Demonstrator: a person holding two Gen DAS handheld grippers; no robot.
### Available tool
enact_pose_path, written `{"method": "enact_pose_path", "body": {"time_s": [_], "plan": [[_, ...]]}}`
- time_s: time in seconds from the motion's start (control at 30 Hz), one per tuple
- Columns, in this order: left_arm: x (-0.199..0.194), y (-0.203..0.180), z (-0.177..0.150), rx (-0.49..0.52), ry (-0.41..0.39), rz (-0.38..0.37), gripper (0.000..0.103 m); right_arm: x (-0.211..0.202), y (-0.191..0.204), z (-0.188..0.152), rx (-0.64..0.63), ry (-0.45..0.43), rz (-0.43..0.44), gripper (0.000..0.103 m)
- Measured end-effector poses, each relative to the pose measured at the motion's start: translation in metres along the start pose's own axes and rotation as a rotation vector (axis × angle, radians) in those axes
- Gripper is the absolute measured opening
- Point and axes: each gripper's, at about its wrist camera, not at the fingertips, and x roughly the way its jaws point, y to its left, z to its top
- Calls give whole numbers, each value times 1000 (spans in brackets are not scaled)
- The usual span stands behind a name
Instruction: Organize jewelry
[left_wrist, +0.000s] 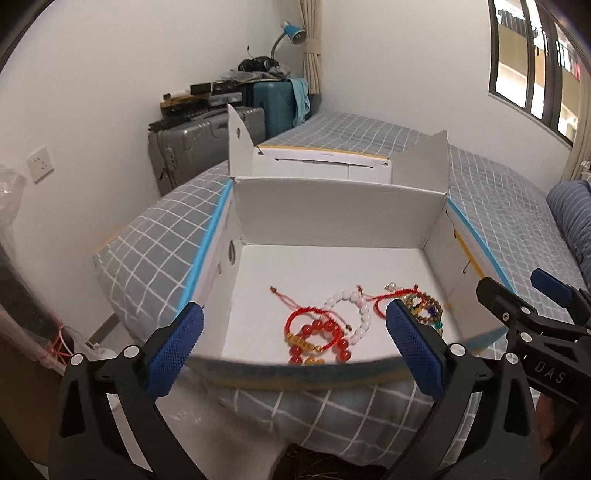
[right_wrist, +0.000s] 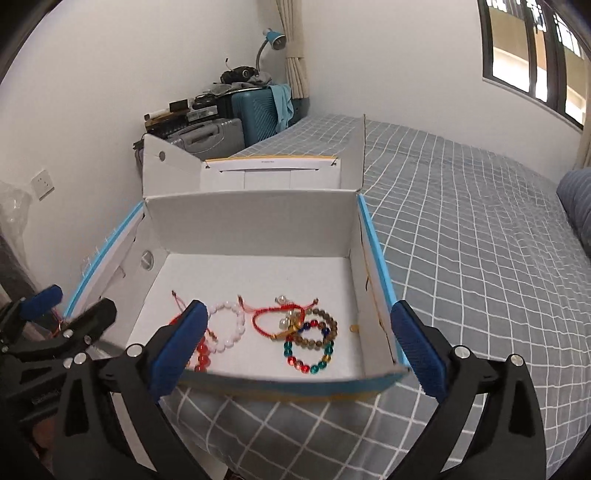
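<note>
An open white cardboard box (left_wrist: 332, 218) (right_wrist: 251, 221) with blue edges sits on the bed and holds several bracelets. In the left wrist view I see a red bead bracelet (left_wrist: 319, 343), a white bead bracelet (left_wrist: 354, 314) and a red cord bracelet (left_wrist: 391, 297). In the right wrist view I see the white bead bracelet (right_wrist: 231, 325), a red cord bracelet (right_wrist: 280, 314), a brown bead bracelet (right_wrist: 317, 330) and a multicoloured bead bracelet (right_wrist: 308, 356). My left gripper (left_wrist: 293, 349) and right gripper (right_wrist: 295, 349) hover open and empty at the box's near wall, side by side.
The bed has a grey checked sheet (right_wrist: 480, 240). Suitcases (left_wrist: 207, 144) with clutter and a blue lamp (left_wrist: 293, 31) stand against the far wall. A striped pillow (left_wrist: 569, 218) lies at the right. A window (right_wrist: 535, 51) is at upper right.
</note>
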Motion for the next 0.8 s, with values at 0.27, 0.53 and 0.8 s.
{"method": "enact_pose_path", "body": {"time_s": [0.27,0.53,0.8], "plan": [[-10,4,-24,20,10,-11,97,-3,-6,-32,48,23,1,95],[-4,11,-35,6,36,2,97,7,-3,-44,16,67,-2,95],[1,12,-37,14,40,10,97,8,-3,-45,11,72,-13,95]]}}
